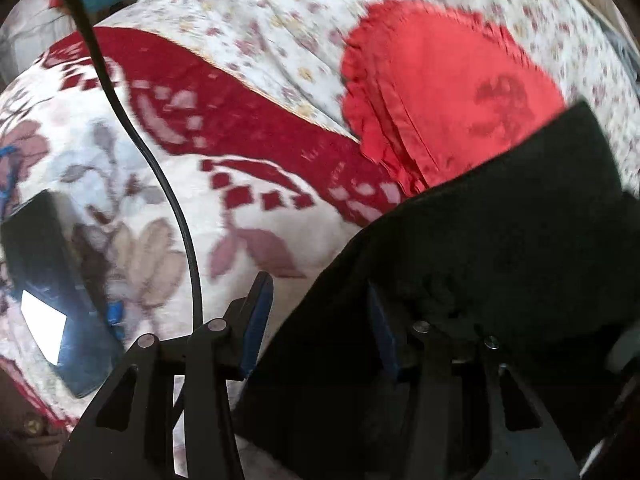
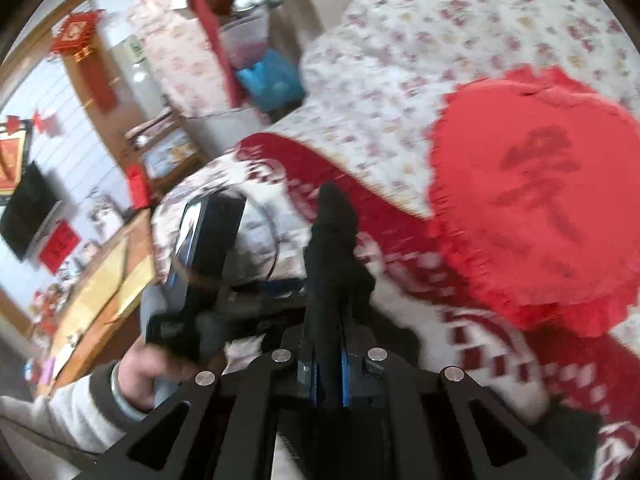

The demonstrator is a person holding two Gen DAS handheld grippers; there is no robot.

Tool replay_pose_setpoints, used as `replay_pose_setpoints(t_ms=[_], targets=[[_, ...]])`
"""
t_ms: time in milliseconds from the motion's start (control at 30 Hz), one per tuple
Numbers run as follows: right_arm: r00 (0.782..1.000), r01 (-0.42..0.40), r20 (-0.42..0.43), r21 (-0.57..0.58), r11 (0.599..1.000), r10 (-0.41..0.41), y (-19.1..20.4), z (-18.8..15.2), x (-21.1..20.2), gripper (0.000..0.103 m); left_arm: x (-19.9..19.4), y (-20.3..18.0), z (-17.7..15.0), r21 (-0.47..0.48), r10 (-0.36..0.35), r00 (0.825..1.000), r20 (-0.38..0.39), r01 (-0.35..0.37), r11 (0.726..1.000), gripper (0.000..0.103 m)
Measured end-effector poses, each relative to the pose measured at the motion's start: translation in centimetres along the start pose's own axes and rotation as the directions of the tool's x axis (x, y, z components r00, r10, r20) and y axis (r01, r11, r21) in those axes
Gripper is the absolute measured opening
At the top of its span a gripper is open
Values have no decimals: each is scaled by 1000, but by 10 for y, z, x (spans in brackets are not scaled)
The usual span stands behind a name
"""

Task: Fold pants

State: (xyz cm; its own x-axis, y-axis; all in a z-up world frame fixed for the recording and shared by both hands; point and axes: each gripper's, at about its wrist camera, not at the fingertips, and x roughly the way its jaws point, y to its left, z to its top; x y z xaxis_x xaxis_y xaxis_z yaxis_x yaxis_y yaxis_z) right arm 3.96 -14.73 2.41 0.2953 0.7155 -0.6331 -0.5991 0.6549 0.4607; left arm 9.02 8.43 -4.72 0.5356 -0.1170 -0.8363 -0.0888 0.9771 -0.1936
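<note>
Pants, black, hang over the blanket on the bed. Left wrist view shows a broad sheet of them draped across the left gripper, whose fingers stand wide apart, the cloth covering the right finger and lying between both. Right wrist view shows only a narrow bunched fold, pinched between the nearly closed fingers of the right gripper and sticking up past the tips. That view alone shows a hand on the other tool. Behind lies a red cushion, beside it a floral sheet.
</note>
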Motion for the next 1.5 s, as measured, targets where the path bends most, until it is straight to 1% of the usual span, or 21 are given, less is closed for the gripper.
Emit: replay_pose_setpoints(t_ms=[133,233,367,400,500,533,600,667,733,767,800,867,967,1067,1100,1133,1167,1233,1300,1400,1500], targets=[[992,-93,-79,12,996,94,30,-35,37,7,-25,45,-23,-26,7,1000,-18,-7,1000,48],[978,-127,-166,15,992,128,48,-62,74,7,-38,81,-46,-68,104,994,-27,-106,992,48],[962,-52,-271,-61,997,33,64,-95,118,10,-57,109,-61,-158,120,993,-13,-120,980,48],[962,-59,-269,-37,998,47,62,-95,114,15,-64,107,-63,-160,117,993,1,-115,980,48],[968,-67,-242,16,998,69,49,-89,83,47,-81,90,-64,-138,86,995,53,-78,987,48],[975,-47,-214,33,998,52,42,-88,64,53,-84,83,-64,-131,70,995,66,-61,990,48],[987,17,-158,65,998,-6,21,-91,33,53,-90,64,-63,-106,25,995,93,-15,994,49],[981,170,-118,119,978,-156,-16,-95,-4,53,-91,43,-66,-72,-10,994,105,18,997,50],[950,305,-118,176,936,-288,-51,-98,-27,54,-84,26,-66,-40,-29,995,98,33,999,50],[915,400,-143,219,890,-376,-78,-99,-38,54,-78,14,-68,-19,-38,996,87,40,999,50],[889,455,-173,238,858,-423,-95,-99,-40,54,-72,8,-67,-9,-42,996,76,43,999,50],[860,507,-225,272,818,-458,-122,-95,-38,54,-57,-6,-70,8,-52,998,42,52,999,50],[881,466,-255,327,822,-398,-147,-91,-13,54,-33,-21,-78,24,-43,999,-24,44,999,50],[865,486,-304,312,816,-400,-159,-96,17,53,-23,-34,-86,50,1,999,-39,1,999,50],[870,486,-260,306,819,-419,-159,-97,16,40,-24,-36,-87,52,1,999,-38,1,999,50],[866,494,-245,282,823,-436,-158,-95,11,15,-24,-36,-88,48,-10,999,-42,12,999,50],[870,486,-246,278,829,-428,-160,-94,5,9,-24,-36,-87,37,-29,998,-52,31,999,50],[897,439,-200,323,838,-393,-165,-90,-20,8,-25,-35,-84,24,-39,997,-62,40,999,50],[901,433,-119,323,841,-418,-156,-85,-64,8,-27,-40,-82,23,-30,998,-50,31,999,50],[890,431,-4,328,841,-455,-136,-95,-142,8,-35,-44,-81,16,-53,998,-29,54,998,50],[876,451,0,354,819,-482,-128,-125,-192,8,-36,-47,-81,11,-58,998,-27,58,998,50]])
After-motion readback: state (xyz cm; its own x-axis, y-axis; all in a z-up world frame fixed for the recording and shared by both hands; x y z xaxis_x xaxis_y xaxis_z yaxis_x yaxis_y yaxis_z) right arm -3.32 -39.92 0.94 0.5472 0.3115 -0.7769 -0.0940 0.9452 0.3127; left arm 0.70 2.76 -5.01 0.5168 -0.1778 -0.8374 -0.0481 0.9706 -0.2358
